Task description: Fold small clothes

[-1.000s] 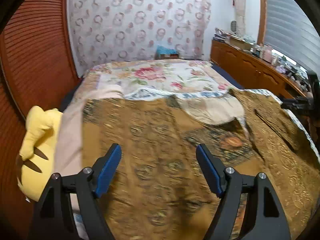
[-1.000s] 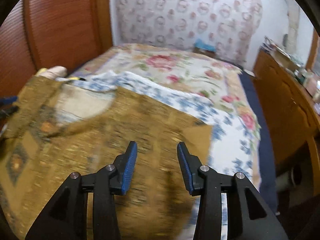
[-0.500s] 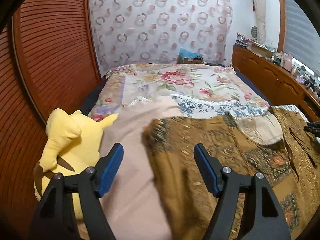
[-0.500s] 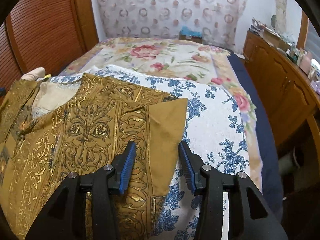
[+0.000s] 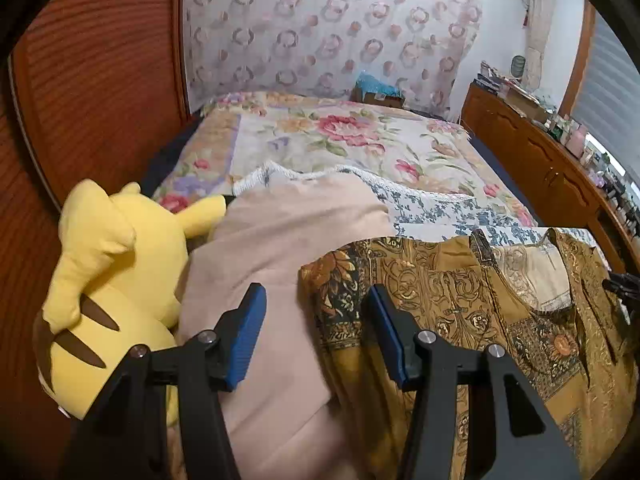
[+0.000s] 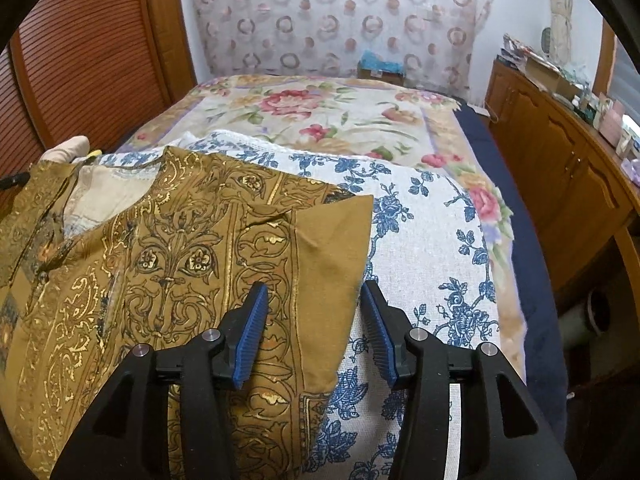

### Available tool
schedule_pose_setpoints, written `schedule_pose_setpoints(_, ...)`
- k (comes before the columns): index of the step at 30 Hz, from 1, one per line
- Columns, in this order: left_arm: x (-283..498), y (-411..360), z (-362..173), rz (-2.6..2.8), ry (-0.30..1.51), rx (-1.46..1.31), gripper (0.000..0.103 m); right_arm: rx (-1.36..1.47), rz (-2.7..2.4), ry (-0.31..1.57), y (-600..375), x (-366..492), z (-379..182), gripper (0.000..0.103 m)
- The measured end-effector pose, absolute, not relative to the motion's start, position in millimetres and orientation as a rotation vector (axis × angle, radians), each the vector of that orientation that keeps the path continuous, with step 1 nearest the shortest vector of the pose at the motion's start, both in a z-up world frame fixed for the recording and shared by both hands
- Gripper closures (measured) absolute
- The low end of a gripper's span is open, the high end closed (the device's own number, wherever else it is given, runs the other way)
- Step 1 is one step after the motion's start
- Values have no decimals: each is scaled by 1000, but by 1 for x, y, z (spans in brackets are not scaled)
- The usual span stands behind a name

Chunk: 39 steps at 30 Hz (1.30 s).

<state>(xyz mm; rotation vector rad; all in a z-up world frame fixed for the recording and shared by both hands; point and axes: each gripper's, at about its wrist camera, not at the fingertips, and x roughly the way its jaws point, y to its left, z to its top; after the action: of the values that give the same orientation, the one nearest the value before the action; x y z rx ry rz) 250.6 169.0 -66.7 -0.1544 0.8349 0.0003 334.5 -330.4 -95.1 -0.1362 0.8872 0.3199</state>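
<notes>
I see the shirt point(image 6: 168, 264), gold-brown with a scrolled print, spread flat on the bed point(image 6: 320, 120), on top of a white cloth point(image 6: 424, 240) with blue flowers. In the right wrist view my right tool point(image 6: 312, 330) sits low over the shirt's right edge: its left pad is over the printed fabric, its right pad over the white cloth, and the plain brown hem runs between them. The jaws are opening and the pads do not press on the fabric, so this tool is released. In the left wrist view my left tool point(image 5: 314, 334) is at the shirt's point(image 5: 460, 312) other side. Its jaws are closing, but they stand apart with a clear gap; the shirt's bunched left edge lies between the pads, with the left pad over a beige blanket point(image 5: 280, 264) and the right pad over the print. I see no pinch yet, so I count this tool as released too. A yellow plush point(image 5: 108, 280) lies just beside the blanket on the left, against the wooden slatted wall point(image 5: 92, 80). The shirt's collar opening shows pale lining near its far middle. A wooden cabinet point(image 6: 560, 152) runs along the bed's right side, its top crowded with small items too blurred to tell apart.
</notes>
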Motion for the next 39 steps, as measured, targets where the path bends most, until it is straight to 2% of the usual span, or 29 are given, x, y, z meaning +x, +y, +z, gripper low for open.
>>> schedule_pose_setpoints(4,247,163,-69,-17,837,-162,50,-134,321,887,-331,334,-95,54)
schedule_pose_setpoints(8,245,155,-69,-35,840,-152,56,-135,320,888,-331,335,-95,54)
schedule_pose_setpoints(15,245,153,-65,-50,837,-147,57,-136,302,893,-339,340,-93,54)
schedule_pose_setpoints(16,245,153,-65,-53,837,-149,59,-138,286,895,-342,342,-93,54)
schedule_pose_setpoints(19,244,154,-64,-81,831,-184,78,-119,275,904,-350,350,-92,54)
schedule_pose_setpoints(24,242,153,-63,-90,827,-204,82,-74,303,933,-355,361,-89,54)
schedule_pose_setpoints(28,237,147,-57,-113,817,-208,97,-141,356,941,-329,357,-88,74)
schedule_pose_setpoints(29,235,143,-54,-125,812,-206,100,-166,362,938,-321,354,-88,87)
schedule_pose_setpoints(30,233,140,-51,-133,805,-200,100,-186,374,937,-314,352,-87,94)
schedule_pose_setpoints(32,224,131,-43,-133,783,-181,100,-218,383,908,-302,343,-81,100)
schedule_pose_setpoints(39,186,107,-20,-152,706,-137,101,-167,449,782,-292,298,-36,102)
